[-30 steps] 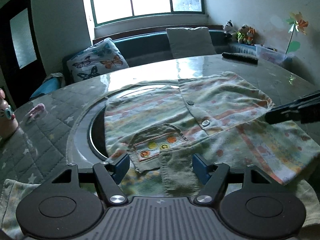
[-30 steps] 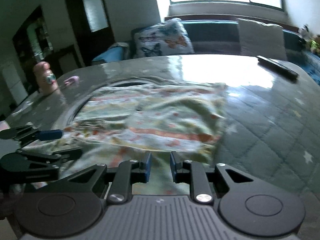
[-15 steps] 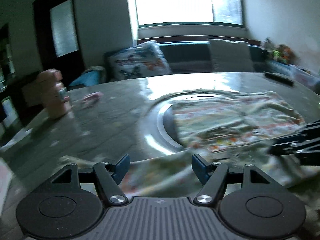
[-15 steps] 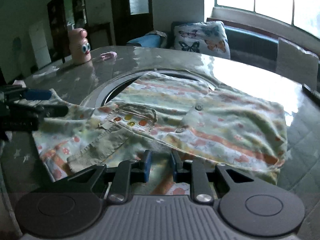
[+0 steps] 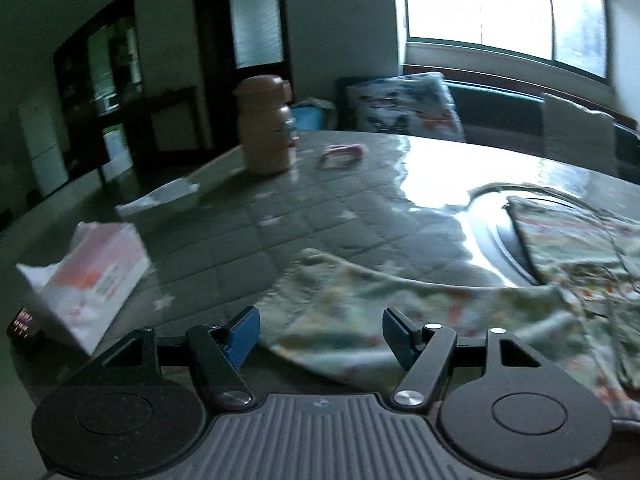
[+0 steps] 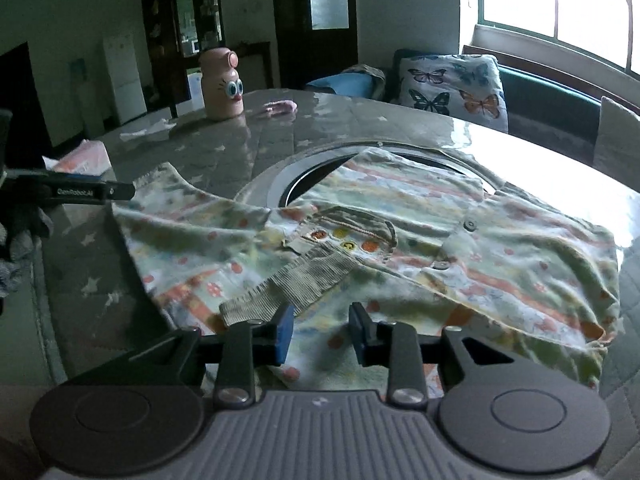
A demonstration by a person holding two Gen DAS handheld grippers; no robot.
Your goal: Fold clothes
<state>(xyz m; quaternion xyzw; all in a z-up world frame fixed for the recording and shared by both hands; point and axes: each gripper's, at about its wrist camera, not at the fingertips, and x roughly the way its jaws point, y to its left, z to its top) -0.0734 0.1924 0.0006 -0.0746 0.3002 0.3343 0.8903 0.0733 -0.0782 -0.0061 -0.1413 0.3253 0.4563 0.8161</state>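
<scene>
Pale patterned child's shirt (image 6: pixel 400 248) lies flat across the quilted grey surface (image 6: pixel 208 152), near edge. Left gripper (image 5: pixel 318 334) & right gripper (image 6: pixel 320 330): jaws apart, empty, over shirt's near hem. Surface bare beyond.

Quilted table (image 6: pixel 224 148) (shirt (image 6: pixel 400 240), bottle (image 6: pixel 221 84))

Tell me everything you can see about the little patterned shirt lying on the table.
The shirt is a small, soft, pale green garment with orange stripes and dots, two buttons, and a corduroy-looking chest pocket with round smiley patches. It lies spread and rumpled on the table, partly covering the round inset. One sleeve stretches out toward the left tool. The right tool, open, sits at its near hem.
</scene>
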